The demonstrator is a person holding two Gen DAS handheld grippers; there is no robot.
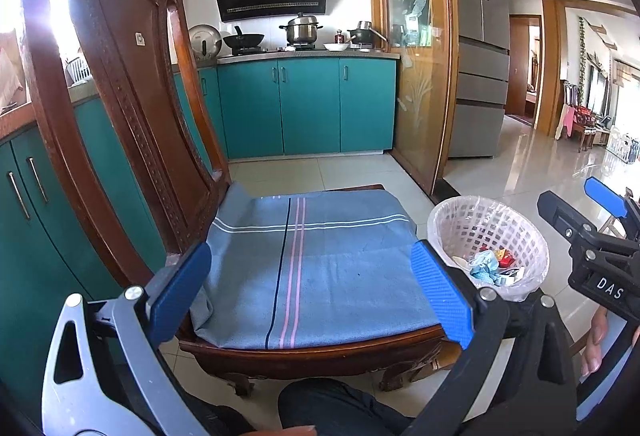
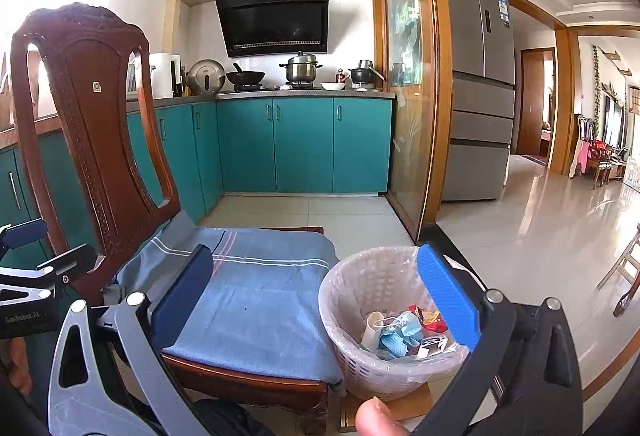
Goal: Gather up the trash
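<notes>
A white lattice wastebasket (image 1: 532,248) (image 2: 360,316) lined with clear plastic stands on the floor right of a wooden chair. Inside lie a crumpled blue face mask (image 2: 394,336), red wrappers (image 2: 430,318) and a white cup (image 2: 372,328). My left gripper (image 1: 312,292) hangs open over the chair's blue cloth seat (image 1: 320,268), with nothing between its blue pads. My right gripper (image 2: 316,300) is open too, its right pad (image 2: 448,300) over the basket rim and its left pad above the seat. In the left wrist view the right gripper (image 1: 600,220) shows at the far right.
The carved wooden chair back (image 1: 116,76) rises at left. Teal kitchen cabinets (image 2: 300,144) with pots on the counter stand behind. A glass sliding door (image 2: 408,96) and a grey fridge (image 2: 480,84) are to the right, with shiny tile floor beyond. A person's knee (image 1: 340,408) is below.
</notes>
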